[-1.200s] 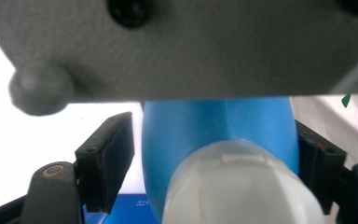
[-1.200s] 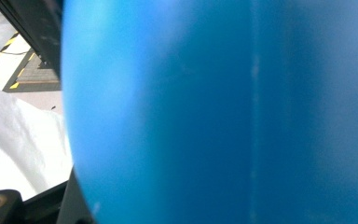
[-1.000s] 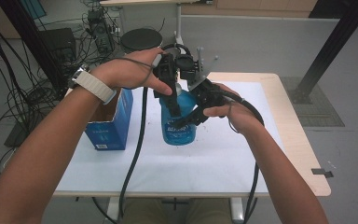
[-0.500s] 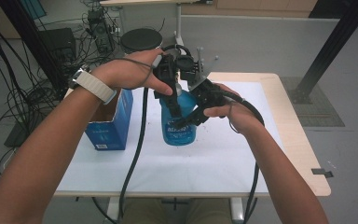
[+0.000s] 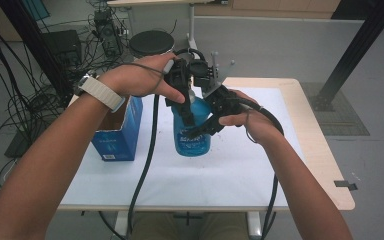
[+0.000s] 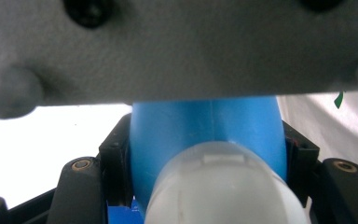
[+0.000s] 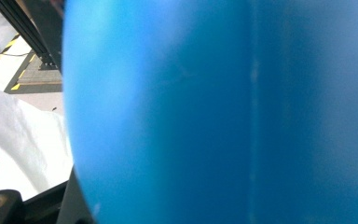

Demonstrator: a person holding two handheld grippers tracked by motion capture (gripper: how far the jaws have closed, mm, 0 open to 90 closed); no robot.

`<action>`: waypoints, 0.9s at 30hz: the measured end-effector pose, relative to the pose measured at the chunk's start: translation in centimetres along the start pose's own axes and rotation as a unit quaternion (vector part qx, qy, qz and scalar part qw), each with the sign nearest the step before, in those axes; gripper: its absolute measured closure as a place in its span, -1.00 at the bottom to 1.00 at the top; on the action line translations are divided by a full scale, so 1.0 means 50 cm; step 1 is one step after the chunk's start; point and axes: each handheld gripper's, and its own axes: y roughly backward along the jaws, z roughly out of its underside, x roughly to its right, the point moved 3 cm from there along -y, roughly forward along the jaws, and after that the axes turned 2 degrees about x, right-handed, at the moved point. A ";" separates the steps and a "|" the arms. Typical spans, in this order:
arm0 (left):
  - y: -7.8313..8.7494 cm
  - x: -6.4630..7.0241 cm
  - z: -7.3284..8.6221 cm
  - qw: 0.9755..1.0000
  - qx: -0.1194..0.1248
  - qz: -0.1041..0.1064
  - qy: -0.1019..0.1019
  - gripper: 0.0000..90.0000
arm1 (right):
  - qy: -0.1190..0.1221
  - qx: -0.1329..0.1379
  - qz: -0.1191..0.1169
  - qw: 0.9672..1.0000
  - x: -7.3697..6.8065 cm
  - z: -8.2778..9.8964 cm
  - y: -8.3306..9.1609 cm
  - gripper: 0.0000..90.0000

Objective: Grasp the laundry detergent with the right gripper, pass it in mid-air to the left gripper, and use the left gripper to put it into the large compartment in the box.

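A blue plastic bottle [image 5: 193, 142] stands upright on the white-covered table [image 5: 240, 170], in the middle of the high view. My left gripper [image 5: 186, 112] comes down from above, shut around the bottle's upper part. In the left gripper view the blue neck [image 6: 205, 121] sits tight between both black jaws, with a white cap [image 6: 223, 186] close to the lens. My right gripper [image 5: 200, 131] reaches in from the right and is shut on the bottle's body. That blue body [image 7: 214, 112] sits right against the lens in the right gripper view, so the right jaw tips are hidden.
An open blue cardboard box [image 5: 117, 135] stands left of the bottle, under the person's left wrist. Black cables [image 5: 147, 150] trail from both grippers toward the table's near edge. A round black stool [image 5: 151, 42] and cable clutter lie beyond the far edge.
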 end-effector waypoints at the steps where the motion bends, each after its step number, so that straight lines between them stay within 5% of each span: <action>1: 0.000 0.000 0.000 1.000 0.000 -0.001 0.000 -0.17 | 0.000 0.003 -0.001 1.000 0.000 0.000 -0.001 -0.05; 27: -0.001 0.001 -0.004 1.000 0.003 -0.001 0.001 -0.17 | 0.001 -0.003 0.002 1.000 -0.001 0.003 0.007 -0.05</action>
